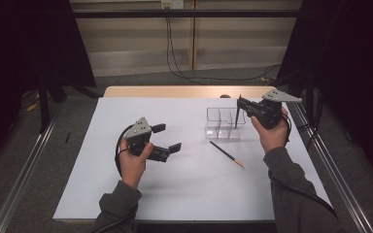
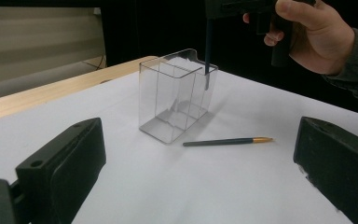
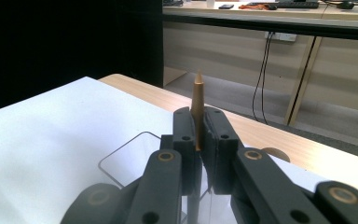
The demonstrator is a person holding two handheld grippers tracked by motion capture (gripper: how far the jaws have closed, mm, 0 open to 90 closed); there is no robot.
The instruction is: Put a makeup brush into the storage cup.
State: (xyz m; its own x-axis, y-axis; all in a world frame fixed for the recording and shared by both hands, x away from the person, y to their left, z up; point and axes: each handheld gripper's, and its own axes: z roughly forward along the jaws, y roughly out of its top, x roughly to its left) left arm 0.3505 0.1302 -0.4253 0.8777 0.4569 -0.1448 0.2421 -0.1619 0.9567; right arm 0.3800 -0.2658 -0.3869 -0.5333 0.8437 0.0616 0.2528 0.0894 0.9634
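Over the right half of the white table (image 1: 126,194), the right gripper (image 1: 239,103) holds 1 pencil (image 2: 208,56) upright, its jaws clamped near the sharpened tip (image 3: 198,79), which points up, while the blunt lower end hangs just inside the clear divided holder (image 2: 172,100). A 2nd pencil (image 1: 227,154) lies flat on the table in front of the holder, apart from it. The left gripper (image 1: 167,137) hovers at centre-left with its jaws wide and nothing between them. Judgement: both pencils are light, stiff and smooth-lacquered, so they may roll or pivot in the pads; grip the lying one mid-shaft, across its length. The holder looks thin, light plastic and could tip or slide if a pencil snags its rim.
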